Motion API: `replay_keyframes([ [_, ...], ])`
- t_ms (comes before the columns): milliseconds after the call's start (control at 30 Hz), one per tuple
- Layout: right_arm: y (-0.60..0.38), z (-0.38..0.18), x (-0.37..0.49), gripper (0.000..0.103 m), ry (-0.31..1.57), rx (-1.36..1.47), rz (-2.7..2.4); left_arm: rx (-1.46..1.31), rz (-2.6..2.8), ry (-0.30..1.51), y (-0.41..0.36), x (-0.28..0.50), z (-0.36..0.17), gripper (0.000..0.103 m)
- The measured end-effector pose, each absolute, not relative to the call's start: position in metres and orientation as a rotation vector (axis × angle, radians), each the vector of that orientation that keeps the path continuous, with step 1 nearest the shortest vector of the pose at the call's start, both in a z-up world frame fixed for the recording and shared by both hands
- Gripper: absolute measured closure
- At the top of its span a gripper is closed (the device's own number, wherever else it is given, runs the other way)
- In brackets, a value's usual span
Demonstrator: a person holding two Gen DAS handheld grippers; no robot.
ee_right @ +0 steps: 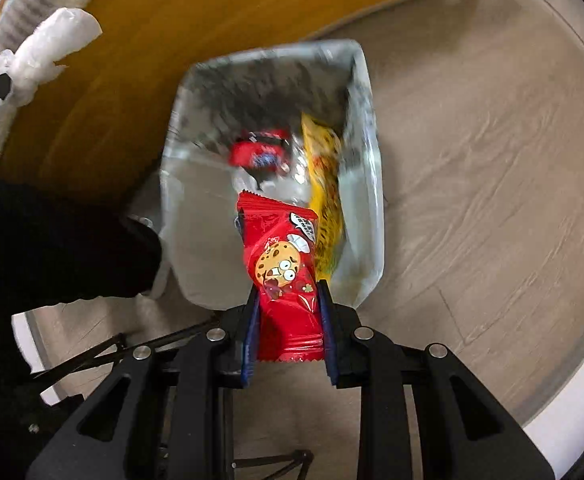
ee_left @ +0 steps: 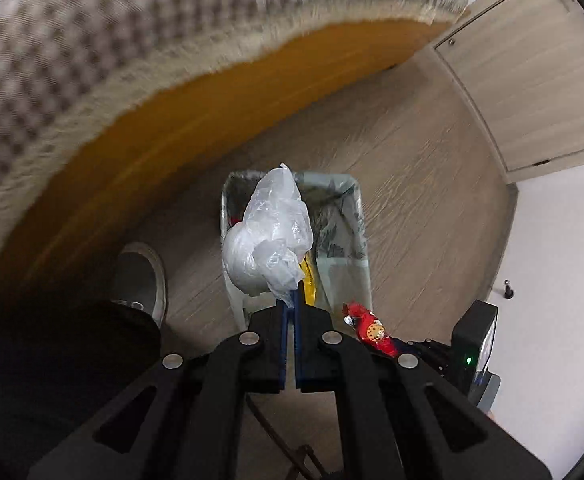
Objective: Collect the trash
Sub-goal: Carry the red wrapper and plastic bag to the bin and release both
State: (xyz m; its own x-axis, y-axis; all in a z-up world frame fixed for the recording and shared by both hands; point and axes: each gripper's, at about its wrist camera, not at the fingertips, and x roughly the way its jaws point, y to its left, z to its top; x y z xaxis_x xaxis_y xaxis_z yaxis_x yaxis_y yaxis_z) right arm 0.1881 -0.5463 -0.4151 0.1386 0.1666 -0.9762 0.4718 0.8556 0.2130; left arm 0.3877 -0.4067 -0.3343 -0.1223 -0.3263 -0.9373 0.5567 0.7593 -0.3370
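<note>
Above the lined bin (ee_right: 364,160), your left fingers (ee_left: 291,300) pinch crumpled plastic (ee_left: 270,236) at centre frame, your right fingers (ee_right: 288,300) clamp a cookie wrapper (ee_right: 282,264); release off-centre and either could land on the floor (ee_right: 472,200).

Both grippers point steeply down. The left gripper (ee_left: 291,304) has its jaws pinched tight together; the right gripper (ee_right: 288,296) stands partly closed, gripping. A dark trouser leg (ee_left: 64,360) and shoe (ee_left: 144,276) stand alongside.

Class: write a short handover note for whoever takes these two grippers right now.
Left gripper: shut on a crumpled clear plastic bag, above the lined bin.
Right gripper: shut on a red cookie wrapper, also over the bin.
Done: a yellow wrapper and a red packet already lie in the bin.
Left: release both pieces into it.
</note>
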Motion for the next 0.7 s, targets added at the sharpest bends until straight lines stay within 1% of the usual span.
replay_keyframes([
  [100,-0.548,-0.428,0.196,0.077,1.456,0.556,-0.230,0.189,-0.720,1.582,-0.420,0.389,-0.361,0.103],
  [267,-0.539,-0.452,0.209,0.076,1.516,0.540,-0.188,0.197,-0.676,1.612,-0.426,0.395,-0.377,0.103],
  [433,-0.534,-0.477,0.227,0.076,1.553,0.554,-0.166,0.196,-0.693,1.671,-0.451,0.410,-0.396,0.103],
  [567,-0.546,-0.472,0.239,0.076,1.527,0.561,-0.196,0.262,-0.701,1.702,-0.481,0.410,-0.416,0.103],
  [700,-0.568,-0.463,0.250,0.076,1.506,0.527,-0.261,0.284,-0.650,1.857,-0.503,0.411,-0.469,0.102],
])
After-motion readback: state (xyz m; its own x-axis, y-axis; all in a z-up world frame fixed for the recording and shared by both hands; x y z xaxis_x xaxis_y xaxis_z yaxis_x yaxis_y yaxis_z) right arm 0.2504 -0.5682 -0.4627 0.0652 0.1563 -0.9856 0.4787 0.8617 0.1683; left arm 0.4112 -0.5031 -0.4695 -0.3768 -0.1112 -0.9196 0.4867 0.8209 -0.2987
